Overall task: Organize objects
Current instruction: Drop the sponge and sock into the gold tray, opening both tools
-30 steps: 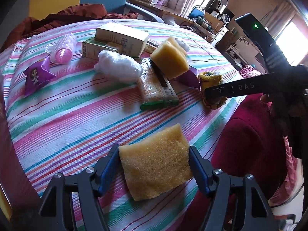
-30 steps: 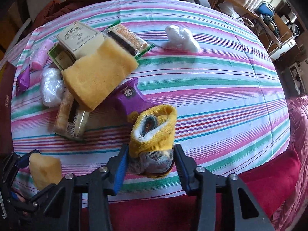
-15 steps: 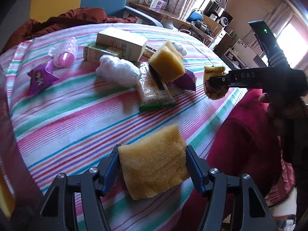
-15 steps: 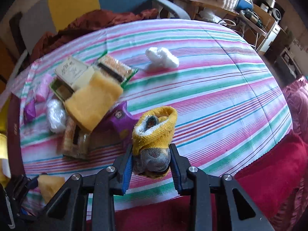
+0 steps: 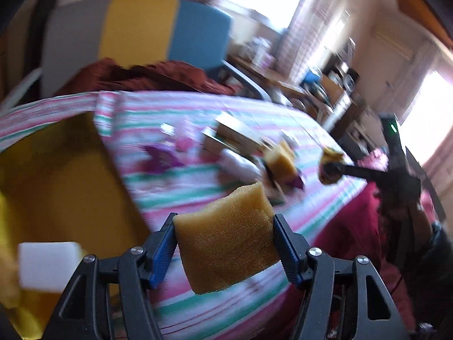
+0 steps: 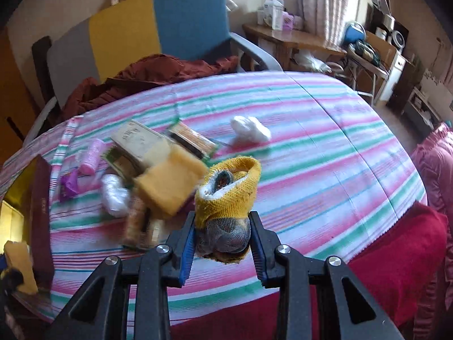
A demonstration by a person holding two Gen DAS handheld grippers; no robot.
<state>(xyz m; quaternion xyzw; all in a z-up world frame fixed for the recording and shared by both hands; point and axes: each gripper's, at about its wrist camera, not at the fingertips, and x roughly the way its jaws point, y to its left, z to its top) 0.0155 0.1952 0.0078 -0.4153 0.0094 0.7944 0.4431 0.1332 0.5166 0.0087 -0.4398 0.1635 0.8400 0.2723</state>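
Change: since a second ago, we have lifted both loads off the table [image 6: 325, 147]. The sponge [image 5: 226, 240], which lay flat on the striped cloth between the left fingers, now hangs in the air. The sock [image 6: 226, 198] has risen clear of the cloth too.

Left view: it has swung to the left and is heavily blurred. A yellow surface [image 5: 56, 184] beside the table edge now fills the left of the picture; we cannot tell what it is. A white block [image 5: 48, 263] sits low at the left.

Meaning: we judge both pickups done and the carry under way, probably toward that side for the sponge. Where either thing belongs is not shown.

Left gripper [image 5: 225, 243]: jaws partly closed, pinching the sponge by its two side edges. The sponge is tilted, with one corner drooping below the fingers.

Right gripper [image 6: 222, 243]: jaws narrow, squeezing the grey lower end of the rolled sock. Its yellow cuff stands above the fingers, opening upward.

Left behind: a second sponge [image 6: 170, 189], boxes [image 6: 138, 144], a white wad [image 6: 249, 133] and a pink roll [image 6: 92, 153] lie on the cloth, so we judge much sorting remains.

Risk: the sponge is soft and may twist in the grip.
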